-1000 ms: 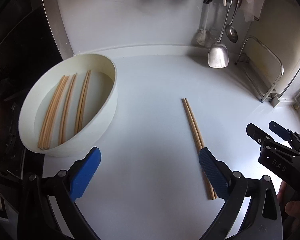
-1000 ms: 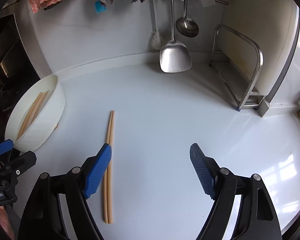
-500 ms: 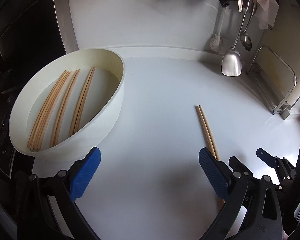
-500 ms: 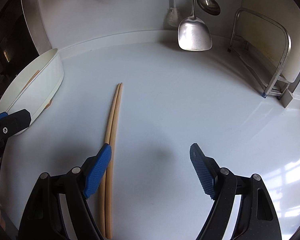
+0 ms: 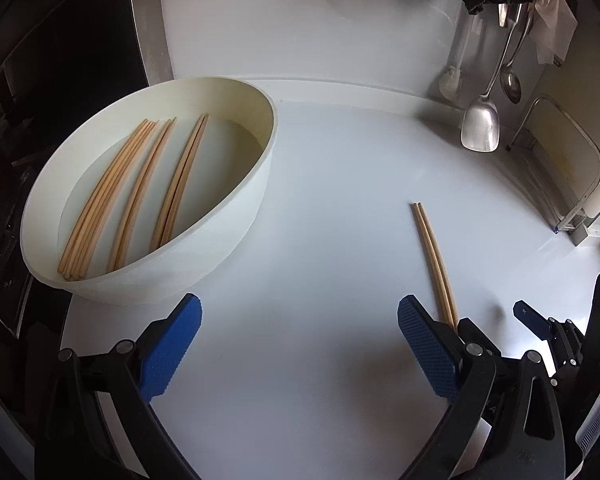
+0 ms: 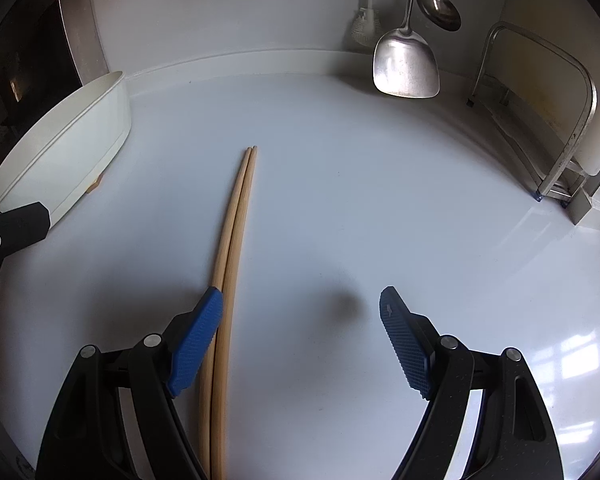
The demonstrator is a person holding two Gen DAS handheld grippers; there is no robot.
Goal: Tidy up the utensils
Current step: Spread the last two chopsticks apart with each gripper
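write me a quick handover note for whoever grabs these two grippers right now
Left gripper: open, empty, over the counter near the white bowl.
Right gripper: open, empty, low over the loose chopstick pair; its left finger sits against the pair, which lies between the fingers.
Done: several chopsticks already lie in the bowl.
Left: close on the loose pair, lift it and put it in the bowl with the others.
The spatula and ladle hang on the back wall, untouched.

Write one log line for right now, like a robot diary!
left gripper: open, empty | right gripper: open, low beside loose chopsticks | tub: chopsticks inside | step: grasp not yet made
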